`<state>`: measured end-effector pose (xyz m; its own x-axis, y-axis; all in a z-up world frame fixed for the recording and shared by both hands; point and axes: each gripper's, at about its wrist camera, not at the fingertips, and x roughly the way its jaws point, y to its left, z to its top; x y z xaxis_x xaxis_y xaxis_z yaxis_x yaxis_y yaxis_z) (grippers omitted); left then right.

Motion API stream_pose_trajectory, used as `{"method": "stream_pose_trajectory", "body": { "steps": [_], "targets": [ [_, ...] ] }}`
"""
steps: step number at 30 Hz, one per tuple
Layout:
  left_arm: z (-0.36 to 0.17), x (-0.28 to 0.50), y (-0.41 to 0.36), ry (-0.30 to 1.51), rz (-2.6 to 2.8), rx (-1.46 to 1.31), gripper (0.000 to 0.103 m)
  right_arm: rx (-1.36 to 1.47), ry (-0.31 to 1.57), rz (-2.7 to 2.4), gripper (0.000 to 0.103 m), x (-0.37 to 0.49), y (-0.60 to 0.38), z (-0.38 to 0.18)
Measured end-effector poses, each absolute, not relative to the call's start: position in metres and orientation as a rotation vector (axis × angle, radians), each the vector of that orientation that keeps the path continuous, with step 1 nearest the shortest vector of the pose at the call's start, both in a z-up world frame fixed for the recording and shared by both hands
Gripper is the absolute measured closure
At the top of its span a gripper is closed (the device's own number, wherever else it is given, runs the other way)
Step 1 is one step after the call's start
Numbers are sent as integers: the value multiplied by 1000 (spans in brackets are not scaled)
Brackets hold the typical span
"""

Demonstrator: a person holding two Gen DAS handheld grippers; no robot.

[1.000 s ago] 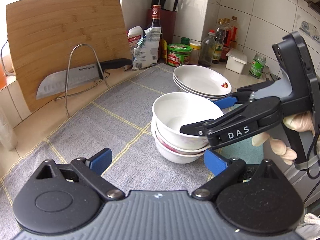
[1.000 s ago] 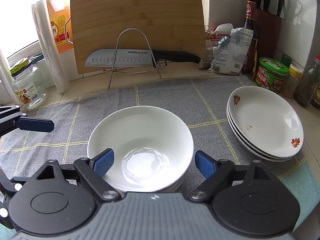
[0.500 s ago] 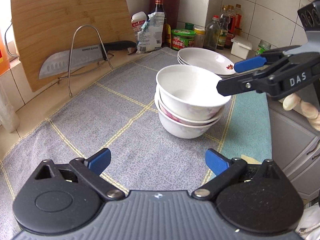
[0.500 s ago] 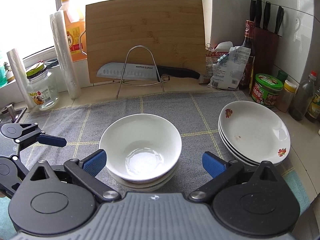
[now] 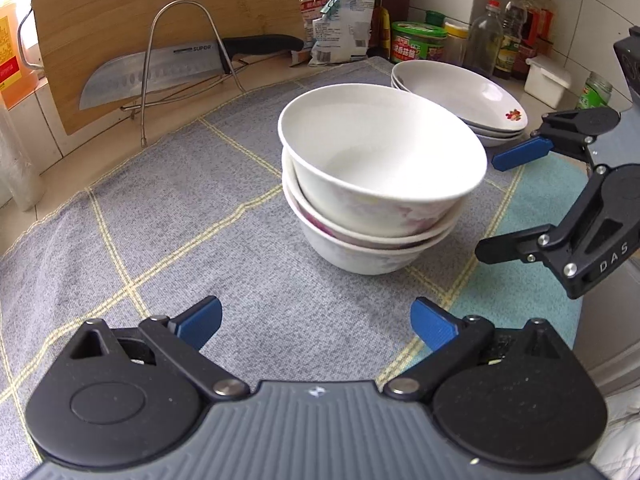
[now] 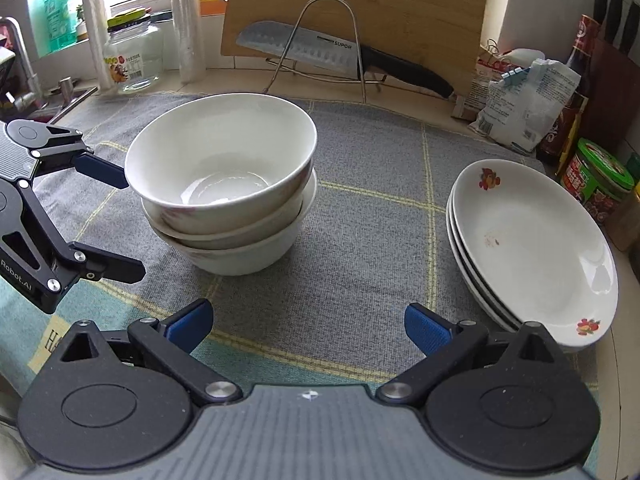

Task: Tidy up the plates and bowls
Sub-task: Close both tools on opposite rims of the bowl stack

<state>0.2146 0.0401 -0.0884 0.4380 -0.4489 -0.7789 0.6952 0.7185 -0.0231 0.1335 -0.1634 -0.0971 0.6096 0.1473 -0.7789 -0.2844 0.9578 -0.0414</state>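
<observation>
Right wrist view: both the left gripper (image 6: 116, 224) and right gripper (image 6: 308, 322) are released, empty. I'd straighten the tilted top bowl (image 6: 220, 160) near the cloth's (image 6: 372, 240) middle, nudging gently.

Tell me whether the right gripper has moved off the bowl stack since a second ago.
Yes. The right gripper has backed away to the right of the bowl stack, jaws open.

- The bowl stack (image 6: 226, 188) is found just ahead of the right gripper's fingers (image 6: 426, 328), toward the left one.
- The plate stack (image 6: 532, 248) is parked beyond the right finger, with the knife rack (image 6: 320, 48) set behind both.
</observation>
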Motion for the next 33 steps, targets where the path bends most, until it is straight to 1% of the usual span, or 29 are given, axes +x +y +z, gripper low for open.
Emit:
{"method": "stream_pose_trajectory", "body": {
  "steps": [6,11,13,20,28,33],
  "targets": [
    [-98,210,28,872,-612,295,3,-183,895,419,0,156,-174,-112],
    [-105,210,28,901,-595,293,3,-203,920,500,0,168,-164,-121],
    [-106,209,30,889,-600,292,1,-242,908,501,0,167,-158,-123],
    [-106,218,32,841,-689,318,1,-259,898,507,0,170,-152,-124],
    [-104,240,21,803,-878,427,1,-264,852,546,0,173,-158,-126],
    [-103,250,12,777,-988,495,4,-284,869,572,0,180,-156,-125]
  ]
}}
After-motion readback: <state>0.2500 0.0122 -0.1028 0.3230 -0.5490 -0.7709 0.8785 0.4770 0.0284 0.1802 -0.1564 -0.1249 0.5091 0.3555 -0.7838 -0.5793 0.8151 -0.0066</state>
